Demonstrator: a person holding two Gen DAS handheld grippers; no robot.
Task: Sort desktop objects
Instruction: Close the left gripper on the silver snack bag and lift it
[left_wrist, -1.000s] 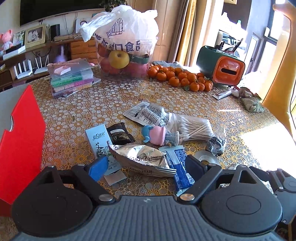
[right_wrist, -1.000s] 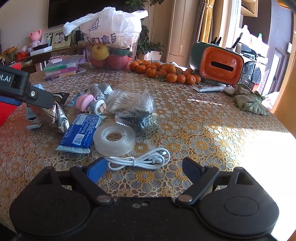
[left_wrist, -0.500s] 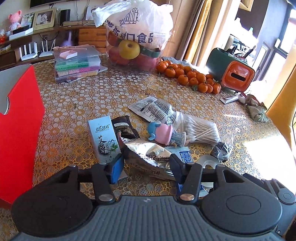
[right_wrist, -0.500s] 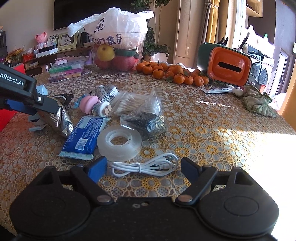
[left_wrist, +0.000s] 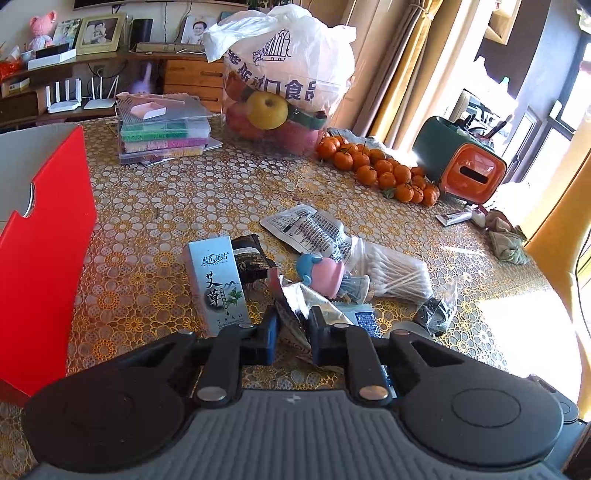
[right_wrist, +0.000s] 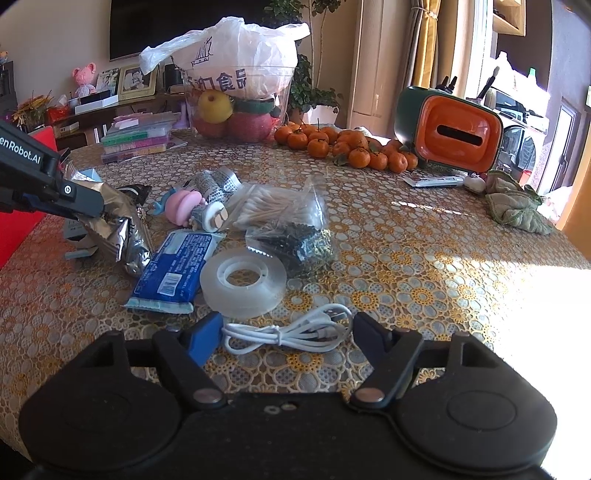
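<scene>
— Since a second ago your left gripper (left_wrist: 291, 328) has pinched shut on the foil packet (left_wrist: 295, 299), lower centre.
— Right view shows that foil packet (right_wrist: 122, 229) hanging lengthwise down-right; your right gripper (right_wrist: 286, 334) gapes around the white cable (right_wrist: 284, 332).

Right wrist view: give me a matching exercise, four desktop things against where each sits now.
Things:
1. silver foil packet
2. white USB cable
3. clear tape roll
4. blue wrapper

Places:
A. between the open jaws of the right gripper
B. directly left of the tape roll
C. clamped by the left gripper
D. just beyond the cable, flat on the tablecloth

Pairs: 1-C, 2-A, 3-D, 4-B
</scene>
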